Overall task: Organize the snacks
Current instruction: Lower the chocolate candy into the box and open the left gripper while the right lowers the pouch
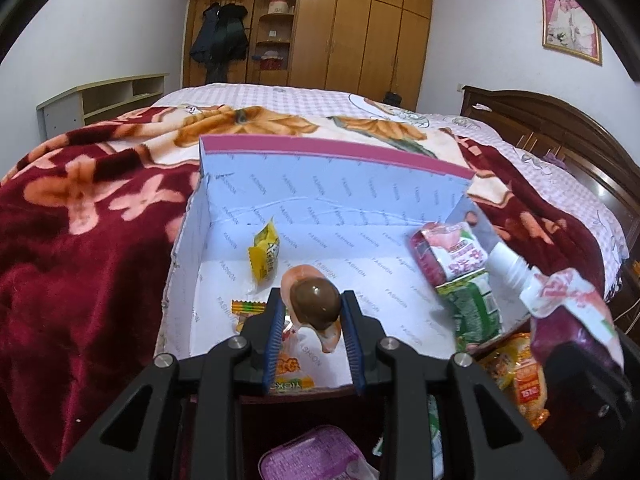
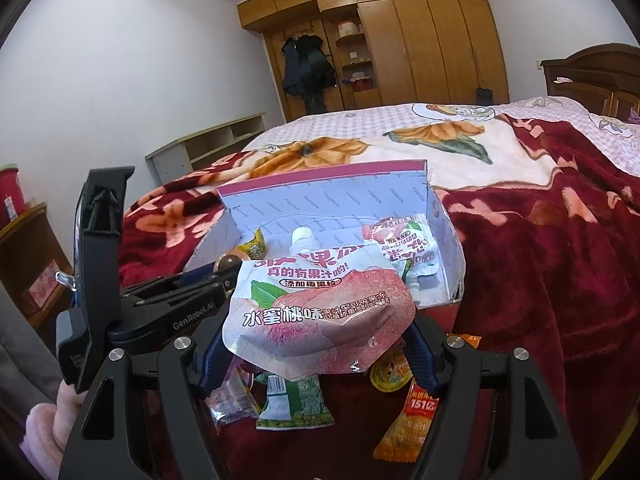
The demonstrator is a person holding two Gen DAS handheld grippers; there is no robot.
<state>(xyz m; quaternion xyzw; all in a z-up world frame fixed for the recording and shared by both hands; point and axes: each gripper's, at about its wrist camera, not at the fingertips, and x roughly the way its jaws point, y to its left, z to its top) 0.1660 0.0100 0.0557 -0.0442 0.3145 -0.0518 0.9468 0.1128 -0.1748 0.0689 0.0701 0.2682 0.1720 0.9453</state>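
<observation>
My left gripper (image 1: 312, 312) is clamped on a brown egg (image 1: 316, 300) in a clear pink-tinted wrapper, its blue pads (image 1: 276, 320) pressing both flanks. It hangs over the near part of the open box (image 1: 328, 152), which lies on the bed's red blanket (image 1: 80, 240).

My right gripper (image 2: 320, 344) holds a peach pouch (image 2: 316, 312) by its lower edges, jaws wide apart on its width, white cap (image 2: 303, 236) pointing to 12 o'clock. In the left wrist view this pouch (image 1: 576, 312) sits at 3 o'clock, just outside the box's right wall.

Inside the box: a yellow packet (image 1: 265, 258) at 11 o'clock of the egg, leaning near the far wall; a striped candy (image 1: 248, 306) at 9 o'clock, just beside the left pad; a second peach pouch (image 1: 448, 252) at 2 o'clock against the right wall, with a green packet (image 1: 476, 312) below it.

Outside the box, near me on the blanket: an orange sachet (image 2: 408, 420) at 5 o'clock of the right gripper, a round yellow-lidded cup (image 2: 390, 372) just beside it, and a purple tub (image 1: 312, 456) at 6 o'clock under the left gripper.
</observation>
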